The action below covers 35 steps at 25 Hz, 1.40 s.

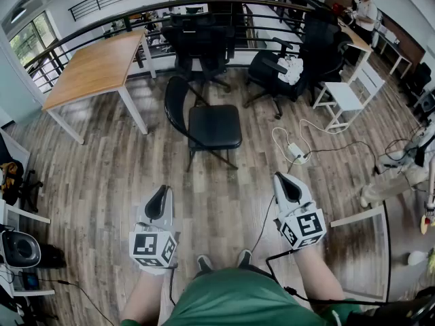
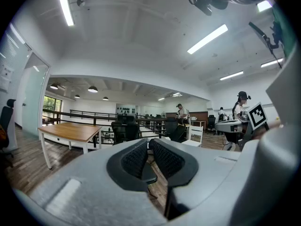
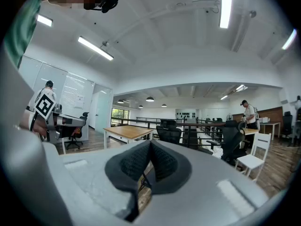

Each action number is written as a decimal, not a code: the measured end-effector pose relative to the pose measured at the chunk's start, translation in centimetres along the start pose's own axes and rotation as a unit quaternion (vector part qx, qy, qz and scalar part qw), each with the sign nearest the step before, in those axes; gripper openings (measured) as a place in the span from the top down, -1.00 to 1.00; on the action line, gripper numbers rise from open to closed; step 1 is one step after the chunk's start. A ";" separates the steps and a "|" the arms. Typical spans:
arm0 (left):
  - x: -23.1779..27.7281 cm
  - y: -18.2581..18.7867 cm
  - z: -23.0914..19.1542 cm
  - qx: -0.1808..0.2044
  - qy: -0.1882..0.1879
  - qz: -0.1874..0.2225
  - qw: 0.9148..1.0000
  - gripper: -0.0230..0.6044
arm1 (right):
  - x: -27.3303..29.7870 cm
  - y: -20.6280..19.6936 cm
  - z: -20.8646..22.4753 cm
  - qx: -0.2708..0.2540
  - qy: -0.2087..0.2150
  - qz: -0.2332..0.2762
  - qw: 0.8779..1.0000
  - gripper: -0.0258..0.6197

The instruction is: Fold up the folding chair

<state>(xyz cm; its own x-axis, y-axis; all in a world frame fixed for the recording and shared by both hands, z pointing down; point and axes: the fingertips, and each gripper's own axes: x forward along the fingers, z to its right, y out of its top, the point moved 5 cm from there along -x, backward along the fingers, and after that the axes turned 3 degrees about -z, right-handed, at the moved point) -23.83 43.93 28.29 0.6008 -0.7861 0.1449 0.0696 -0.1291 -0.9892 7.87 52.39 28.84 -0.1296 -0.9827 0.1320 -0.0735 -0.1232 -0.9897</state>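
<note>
Folding chair (image 1: 214, 126), 1 only, black, stands unfolded on the wood floor (image 1: 122, 175) mid-room, well ahead of both grippers. Backrest loop upright on the head view's left, seat out flat toward the right, so it faces right; seat's long run goes left-right, legs crossed beneath.

L gripper (image 1: 163, 191): jaws practically together, just a sliver btwn the pads, nothing held, touching nothing, pointing level at the chair. R gripper (image 1: 281, 179): pads fully together, empty too, also level & apart from the chair.

Counts: 2 grippers, 1 wooden table (image 1: 95, 66) far left, 3 black office chairs (image 1: 201, 46) by the railing, 1 white chair (image 1: 343, 95) at right, 1 power strip (image 1: 296, 153) on the floor, 1 person (image 1: 366, 9) standing at the back right
</note>
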 end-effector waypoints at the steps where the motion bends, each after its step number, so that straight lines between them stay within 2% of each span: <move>1: -0.6 0.0 -0.3 0.002 -0.001 -0.003 1.000 0.78 | -0.1 0.1 -0.5 -0.004 -0.001 0.000 1.000 0.92; 5: -2.3 0.4 -1.5 0.022 -0.002 -0.007 1.000 0.78 | 0.0 0.4 -1.7 -0.020 -0.005 -0.001 1.000 0.92; 7: -2.6 0.0 -2.4 0.027 0.000 -0.011 1.000 0.78 | 0.2 0.1 -1.9 -0.010 -0.010 -0.007 1.000 0.92; 11: -2.9 -1.4 -4.3 -0.002 -0.001 -0.017 1.000 0.78 | 0.6 -0.2 -2.7 0.034 -0.013 0.001 0.999 0.92; 13: -2.9 -1.8 -5.1 -0.008 -0.006 -0.012 1.000 0.78 | 0.9 -0.2 -3.1 0.034 -0.020 0.002 0.999 0.92; 17: -2.5 -1.9 -7.0 -0.012 -0.018 0.001 1.000 0.78 | 1.7 0.4 -4.1 0.002 -0.028 -0.001 1.000 0.92; 23: -1.1 -1.4 -8.2 -0.004 -0.036 0.011 0.999 0.78 | 2.9 0.6 -5.4 -0.018 0.003 -0.043 0.999 0.92; 28: 1.7 -1.4 -8.1 0.000 -0.030 0.008 1.000 0.78 | 5.1 -0.2 -4.1 -0.094 -0.033 -0.025 0.995 0.92; 31: 4.5 -1.2 -7.6 0.012 -0.021 -0.002 1.000 0.78 | 7.6 -1.4 -1.5 -0.053 -0.046 -0.025 0.997 0.92; 35: 8.2 -0.7 -6.1 0.039 -0.014 -0.018 0.999 0.81 | 10.5 -2.9 2.9 0.028 -0.038 -0.019 0.999 0.92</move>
<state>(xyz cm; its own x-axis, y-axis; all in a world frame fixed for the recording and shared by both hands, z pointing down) -23.82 33.90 30.30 0.6185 -0.7645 0.1814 0.1525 -0.1097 -0.9822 9.54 42.01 32.92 -0.0519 -0.9847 0.1665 -0.0212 -0.1656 -0.9860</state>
